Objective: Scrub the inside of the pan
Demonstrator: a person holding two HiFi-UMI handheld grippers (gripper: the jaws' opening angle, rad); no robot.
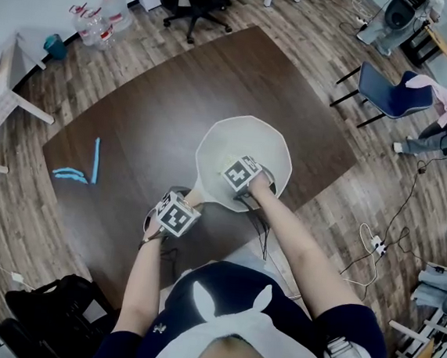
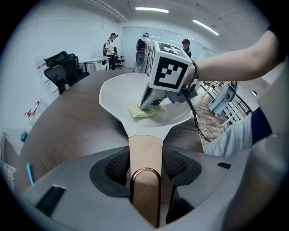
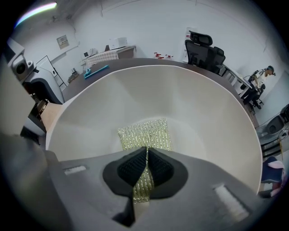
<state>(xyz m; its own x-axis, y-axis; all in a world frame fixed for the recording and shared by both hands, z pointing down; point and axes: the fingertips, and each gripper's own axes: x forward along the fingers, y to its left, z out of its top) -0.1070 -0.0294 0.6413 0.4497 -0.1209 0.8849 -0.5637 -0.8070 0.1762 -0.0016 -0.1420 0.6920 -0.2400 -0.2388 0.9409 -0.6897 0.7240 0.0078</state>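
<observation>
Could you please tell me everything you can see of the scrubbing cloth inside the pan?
The scrubbing cloth is a small rectangular piece of yellow-green woven mesh, with glittery threads running in rows. It looks thin and limp. One edge is bunched and pinched between the shut right tongs. The rest spreads flat on the inner floor of the white pan.
</observation>
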